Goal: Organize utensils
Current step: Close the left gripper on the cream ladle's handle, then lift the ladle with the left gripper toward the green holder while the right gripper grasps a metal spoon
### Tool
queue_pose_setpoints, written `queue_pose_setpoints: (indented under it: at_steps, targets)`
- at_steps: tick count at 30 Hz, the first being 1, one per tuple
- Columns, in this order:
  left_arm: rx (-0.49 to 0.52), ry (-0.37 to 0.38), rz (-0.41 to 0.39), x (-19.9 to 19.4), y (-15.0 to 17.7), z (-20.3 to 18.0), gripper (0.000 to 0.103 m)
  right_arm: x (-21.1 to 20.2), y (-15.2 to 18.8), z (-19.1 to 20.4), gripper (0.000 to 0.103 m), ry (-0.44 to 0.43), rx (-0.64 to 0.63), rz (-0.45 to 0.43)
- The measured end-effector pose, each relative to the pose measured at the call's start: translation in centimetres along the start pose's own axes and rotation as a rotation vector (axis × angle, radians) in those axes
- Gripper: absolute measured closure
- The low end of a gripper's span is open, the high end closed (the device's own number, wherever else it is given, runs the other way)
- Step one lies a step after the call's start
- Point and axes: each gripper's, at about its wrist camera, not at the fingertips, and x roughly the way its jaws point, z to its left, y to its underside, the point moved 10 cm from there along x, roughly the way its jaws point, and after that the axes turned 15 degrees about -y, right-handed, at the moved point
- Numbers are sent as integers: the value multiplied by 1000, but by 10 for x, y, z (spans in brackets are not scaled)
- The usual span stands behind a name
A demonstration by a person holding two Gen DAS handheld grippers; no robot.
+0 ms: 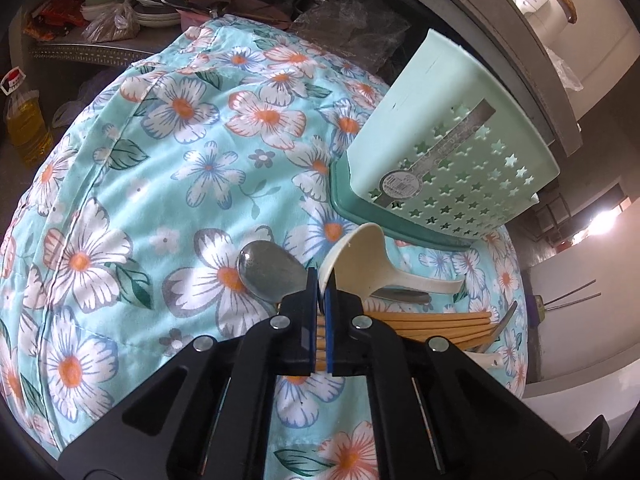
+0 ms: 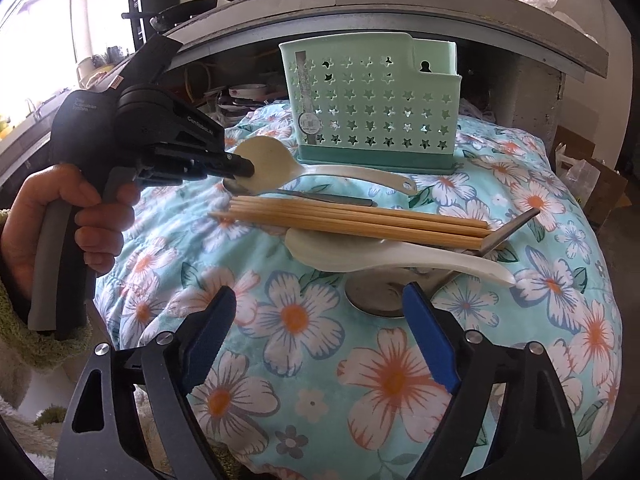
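Note:
My left gripper [image 1: 319,280] is shut on the rim of a cream plastic spoon [image 1: 360,256], whose bowl is tipped up off the cloth. The right wrist view shows the same pinch, with the left gripper [image 2: 242,168] at the cream spoon [image 2: 276,164]. A metal spoon [image 1: 268,272] lies just left of it. Wooden chopsticks [image 2: 360,222] lie across a white spoon [image 2: 400,258], and another metal spoon's bowl [image 2: 372,298] lies beneath that. The mint star-holed caddy [image 2: 368,100] stands upright behind them. My right gripper [image 2: 320,340] hangs open over the cloth, with nothing between its pads.
Everything rests on a domed floral cloth [image 2: 296,312] that falls away on all sides. A grey counter edge [image 2: 400,8] overhangs the caddy. Dishes and bags fill a shelf [image 1: 152,4], with an oil bottle [image 1: 26,124] at the left. A person's hand [image 2: 60,216] grips the left tool.

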Motion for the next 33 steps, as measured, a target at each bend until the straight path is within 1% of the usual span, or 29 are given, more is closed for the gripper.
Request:
queue_pose_setpoints:
  at_steps: [5,8,13,17,20,25,28,30,33]
  targets:
    - [-72,64,-93,-33,-14,11,101,2,-13,5,35,26,-37,-12]
    - [-123,71,-153,-55,-22,29,101,9,-27,16,42,20,-82,-25]
    - [-224,20,-245,-82,-30,79,101,27,-56,42,51,19,-193,-60]
    - [-307,-16,-297,-95,-35,122,101,55,-75,66,56,47,-294,-36]
    - [-355,-24,-314,-97,-35,146,101,83,-82,82,60,89,-373,12]
    - [-402,-26,-311,-91,-30,171,101,133,-79,95,67,167,-481,123]
    - [-421,-27,-303,-87,-29,184,101,152,-76,92,73,219,-511,167]
    - [-432,-26,-298,-83,-28,191,101,164,-72,90,73,238,-517,203]
    - [-444,-20,-293,-80,-28,198,101,176,-68,87,80,285,-539,234]
